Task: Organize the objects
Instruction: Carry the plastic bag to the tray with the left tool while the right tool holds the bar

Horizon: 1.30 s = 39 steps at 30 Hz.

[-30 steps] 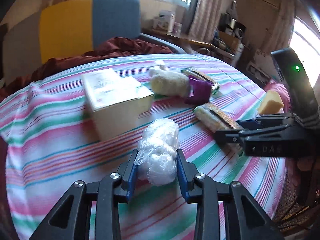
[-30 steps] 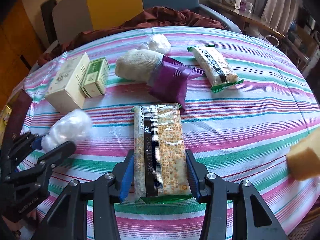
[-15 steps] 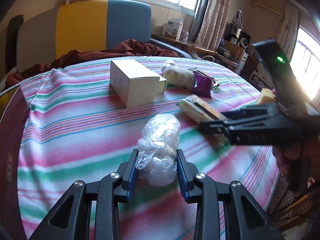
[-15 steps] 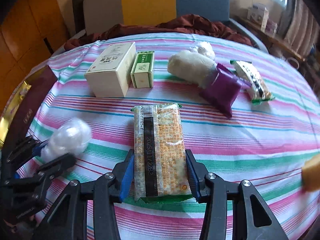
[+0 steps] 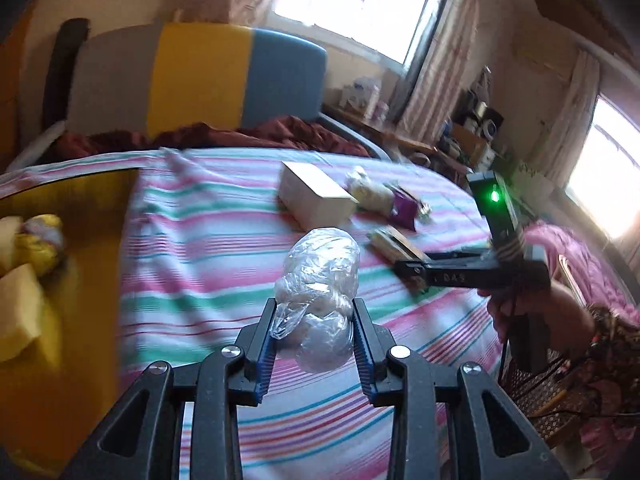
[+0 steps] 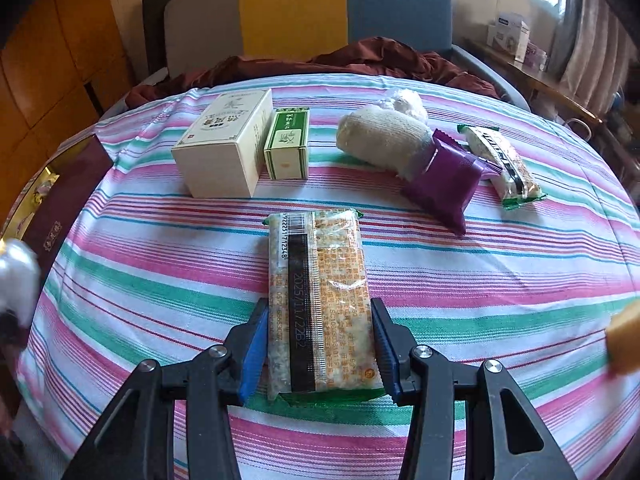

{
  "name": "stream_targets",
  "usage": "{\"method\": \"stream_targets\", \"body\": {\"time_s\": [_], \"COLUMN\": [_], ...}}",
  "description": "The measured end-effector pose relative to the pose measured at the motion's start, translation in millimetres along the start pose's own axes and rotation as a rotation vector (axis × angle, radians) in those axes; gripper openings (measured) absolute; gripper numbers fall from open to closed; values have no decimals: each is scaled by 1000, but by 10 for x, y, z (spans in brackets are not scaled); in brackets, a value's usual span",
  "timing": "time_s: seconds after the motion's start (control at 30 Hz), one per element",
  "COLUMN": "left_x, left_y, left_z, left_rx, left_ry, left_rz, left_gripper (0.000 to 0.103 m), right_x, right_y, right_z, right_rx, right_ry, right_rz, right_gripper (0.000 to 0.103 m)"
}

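A plastic-wrapped white bundle [image 5: 320, 280] is clamped by the left gripper [image 5: 313, 338] — a snack bar packet [image 6: 318, 304] is gripped between the right gripper [image 6: 319, 350] fingers.

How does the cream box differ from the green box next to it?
The cream box is clearly bigger and taller than the green box. The cream box is pale with dark print on top; the green box has a white panel framed in green. Both lie flat, side by side on the striped tablecloth.
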State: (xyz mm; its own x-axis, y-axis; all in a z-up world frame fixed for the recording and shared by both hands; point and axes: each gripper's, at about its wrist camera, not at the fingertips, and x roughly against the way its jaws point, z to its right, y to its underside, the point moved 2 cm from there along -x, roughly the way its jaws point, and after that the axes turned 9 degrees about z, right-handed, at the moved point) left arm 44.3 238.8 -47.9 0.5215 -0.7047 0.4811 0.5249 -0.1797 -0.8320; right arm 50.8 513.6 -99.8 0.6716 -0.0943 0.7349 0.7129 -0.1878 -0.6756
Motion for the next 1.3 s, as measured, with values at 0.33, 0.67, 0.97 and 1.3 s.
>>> {"method": "stream_targets", "body": {"time_s": [0.33, 0.67, 0.97, 1.3], "left_x": [680, 1025, 955, 1062], "left_y": [-121, 31, 145, 143], "left_z": [-1030, -1961, -2213, -2436], "left_rx": [210, 359, 317, 258], "left_ry": [-180, -397, -451, -629], "left_rz": [76, 29, -72, -77], "left_gripper": [34, 34, 34, 45], "right_x": [8, 270, 826, 1083], "right_y": [-4, 39, -94, -204], "right_z": [-15, -289, -1149, -2292], "right_rx": [-47, -108, -38, 84], "right_ry": [49, 16, -124, -372], "right_rz": [-3, 61, 200, 228], "right_gripper": [48, 48, 48, 48]}}
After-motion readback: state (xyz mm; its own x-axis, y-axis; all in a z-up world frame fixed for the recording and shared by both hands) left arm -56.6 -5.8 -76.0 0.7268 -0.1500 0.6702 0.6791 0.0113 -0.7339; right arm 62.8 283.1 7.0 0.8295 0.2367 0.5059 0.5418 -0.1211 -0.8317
